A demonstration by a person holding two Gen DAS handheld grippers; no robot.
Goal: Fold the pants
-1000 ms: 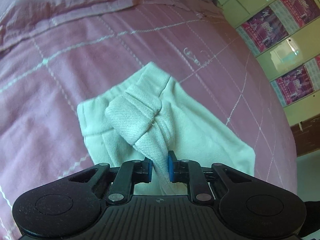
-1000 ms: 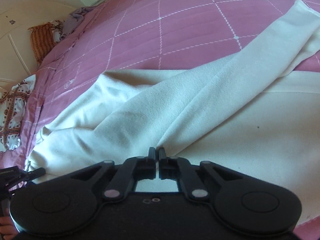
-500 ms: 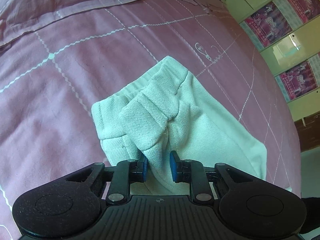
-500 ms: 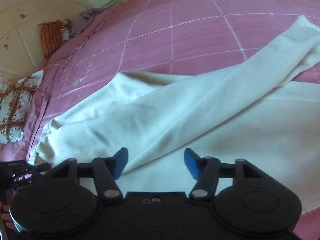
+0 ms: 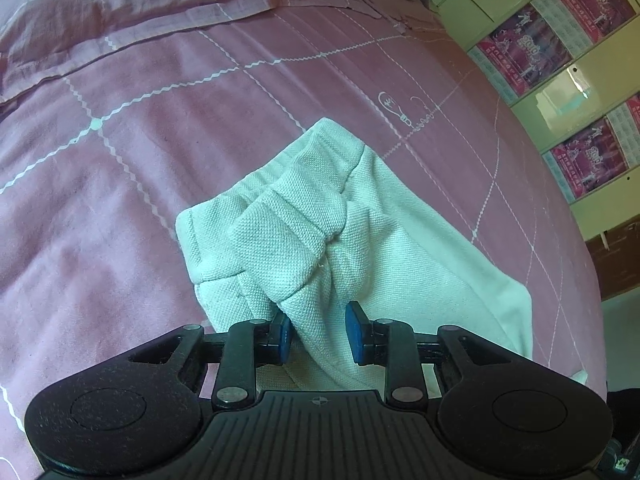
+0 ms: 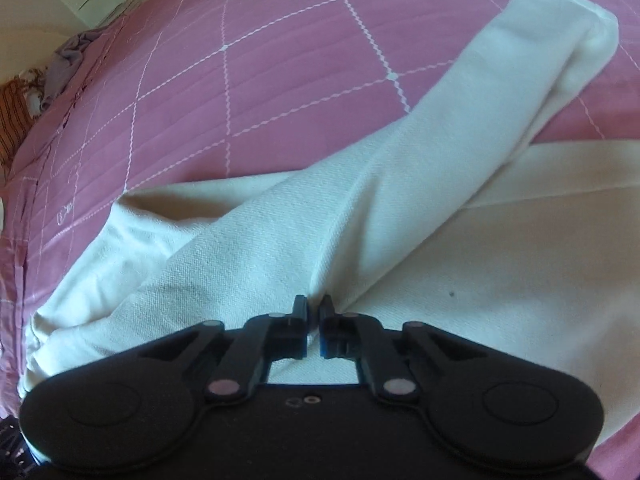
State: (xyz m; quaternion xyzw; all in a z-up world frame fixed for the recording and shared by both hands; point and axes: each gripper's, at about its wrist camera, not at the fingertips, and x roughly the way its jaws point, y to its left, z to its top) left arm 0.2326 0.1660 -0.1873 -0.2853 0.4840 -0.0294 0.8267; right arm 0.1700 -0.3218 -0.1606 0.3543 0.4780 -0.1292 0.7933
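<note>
A bed covered with a pink quilt (image 5: 168, 128) stitched in a white diamond grid fills both views. Pale green cupboard doors (image 5: 568, 92) bearing purple posters stand beyond it in the left view.

A pair of cream-white pants (image 5: 360, 248) lies spread on the quilt. In the left view the waistband end is bunched into a raised fold. The left gripper (image 5: 318, 334) sits low over this bunch. Its jaws have just been opening a little, and a ridge of the cloth stands between the blue pads (image 5: 356, 334). The left pad lies against the cloth; the right pad stands apart from it, so the cloth is released rather than pinched.

In the right view one pants leg (image 6: 460, 128) runs diagonally from the lower left to the upper right, lying across the flatter part of the pants (image 6: 540, 240). The right gripper (image 6: 314, 310) has just snapped closed, its jaws clenched together. Its tips meet at a crease of the leg; whether any cloth is caught between them cannot be told.
</note>
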